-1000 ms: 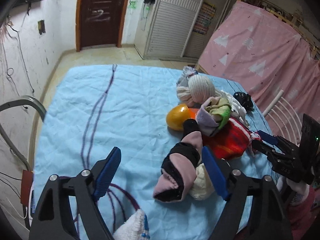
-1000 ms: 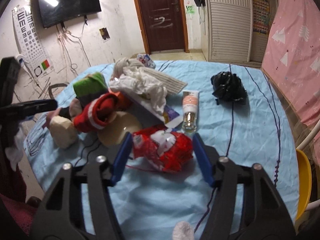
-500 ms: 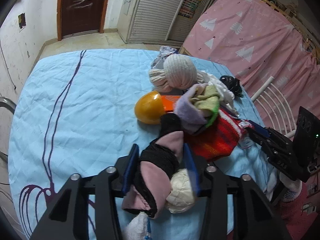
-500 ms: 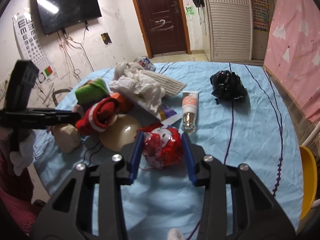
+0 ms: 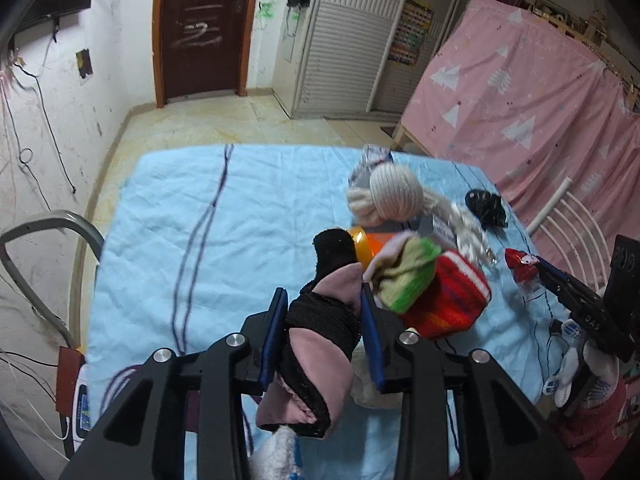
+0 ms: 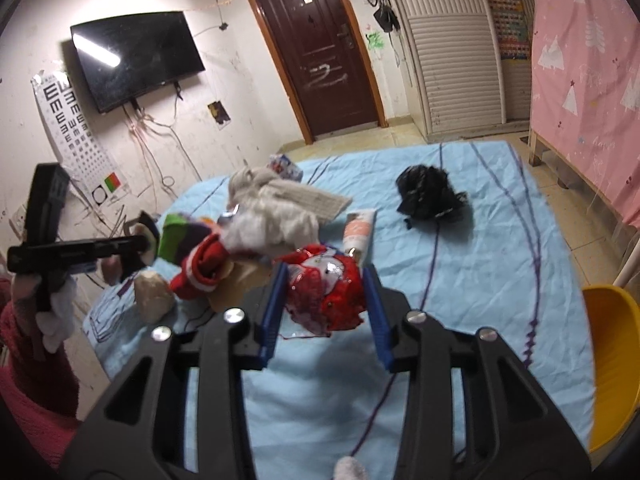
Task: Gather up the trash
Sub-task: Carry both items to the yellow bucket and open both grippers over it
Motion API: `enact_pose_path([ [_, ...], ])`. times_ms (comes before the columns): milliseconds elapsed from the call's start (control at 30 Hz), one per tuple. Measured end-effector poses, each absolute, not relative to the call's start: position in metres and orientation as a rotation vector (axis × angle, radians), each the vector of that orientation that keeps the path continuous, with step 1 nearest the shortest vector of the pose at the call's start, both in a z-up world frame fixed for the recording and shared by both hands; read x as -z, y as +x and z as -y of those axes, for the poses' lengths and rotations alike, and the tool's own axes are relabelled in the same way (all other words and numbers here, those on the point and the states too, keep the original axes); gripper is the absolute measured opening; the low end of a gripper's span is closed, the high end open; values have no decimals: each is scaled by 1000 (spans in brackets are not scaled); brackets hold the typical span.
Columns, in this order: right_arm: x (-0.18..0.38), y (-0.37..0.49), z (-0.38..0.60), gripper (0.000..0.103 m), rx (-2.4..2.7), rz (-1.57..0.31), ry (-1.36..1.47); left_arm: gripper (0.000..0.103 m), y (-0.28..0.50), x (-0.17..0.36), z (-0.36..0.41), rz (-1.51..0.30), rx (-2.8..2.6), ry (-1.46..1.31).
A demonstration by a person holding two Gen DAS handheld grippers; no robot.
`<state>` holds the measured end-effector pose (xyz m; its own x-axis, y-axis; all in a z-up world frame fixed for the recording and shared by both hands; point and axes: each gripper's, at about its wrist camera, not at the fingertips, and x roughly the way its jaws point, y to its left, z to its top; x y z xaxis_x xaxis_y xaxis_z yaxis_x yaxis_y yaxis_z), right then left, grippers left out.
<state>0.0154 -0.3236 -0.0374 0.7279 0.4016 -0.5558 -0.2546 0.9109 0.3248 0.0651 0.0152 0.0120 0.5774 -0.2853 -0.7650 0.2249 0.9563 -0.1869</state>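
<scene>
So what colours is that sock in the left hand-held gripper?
Pink with black bands; the sock shows best in the left wrist view.

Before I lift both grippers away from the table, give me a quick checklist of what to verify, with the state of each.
1. Left gripper shut on the pink-and-black sock; jaws have just been closing: ok.
2. Right gripper shut on the red wrapper; jaws have just been closing: ok.
3. Sock free of the pile: cannot tell; its black end sits against the orange object.
4. Wrapper clear of the tube: cannot tell; its top edge overlaps the tube's cap end in this view.
5. A bin ready for the trash: cannot tell; only a yellow rim shows beside the table.
</scene>
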Motion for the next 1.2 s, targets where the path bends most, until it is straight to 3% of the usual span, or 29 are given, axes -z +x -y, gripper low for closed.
enact_pose_path([
  [200, 32, 14, 342, 37, -347, -626, 260, 26, 56, -47, 6, -813, 332, -49],
  [533, 22, -4, 407, 37, -227, -560, 307, 26, 60, -78, 109, -718, 503, -17],
  [1067, 36, -37, 522, 37, 77, -527, 367, 27, 70, -70, 301, -761, 800, 18],
  [1200, 52, -35, 540, 44, 118, -549, 397, 27, 66, -57, 350, -776, 832, 55],
])
